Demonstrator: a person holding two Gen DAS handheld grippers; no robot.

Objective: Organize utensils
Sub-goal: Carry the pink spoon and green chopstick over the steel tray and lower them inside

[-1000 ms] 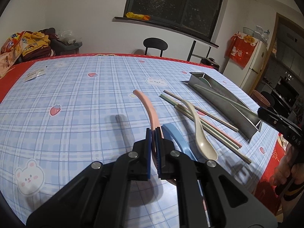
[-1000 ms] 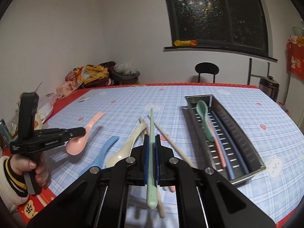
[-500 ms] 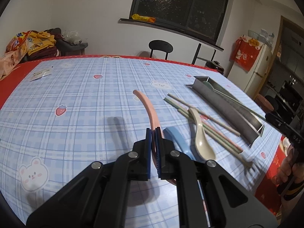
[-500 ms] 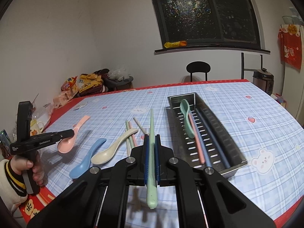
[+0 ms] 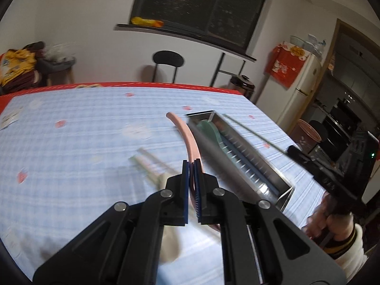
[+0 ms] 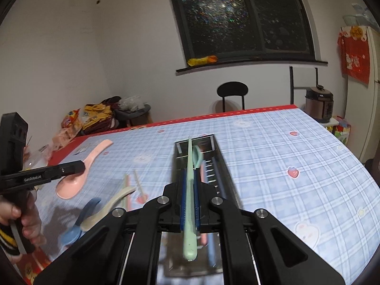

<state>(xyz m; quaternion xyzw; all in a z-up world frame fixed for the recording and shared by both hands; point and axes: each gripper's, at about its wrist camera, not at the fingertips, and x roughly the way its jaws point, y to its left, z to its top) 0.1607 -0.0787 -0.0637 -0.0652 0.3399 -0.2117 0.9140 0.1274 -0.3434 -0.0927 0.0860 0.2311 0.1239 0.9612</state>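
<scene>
Pink spoon [image 6: 78, 178], mint-green chopstick [image 6: 190, 204], blue-plaid tablecloth [image 6: 285, 147]

The left gripper [image 5: 191, 166] points forward and slightly down, its blue pads clamped on the handle of a pink spoon [image 5: 187, 137]. The right gripper [image 6: 189, 178] also tilts slightly down, its pads closed on a pale green chopstick [image 6: 190, 204] that runs lengthwise between them. A hand [image 6: 16, 220] in a cuff striped black and yellow grips the left gripper's handle, and the other hand [image 5: 332, 220], in a matching cuff and white sleeve, grips the right one's.
</scene>
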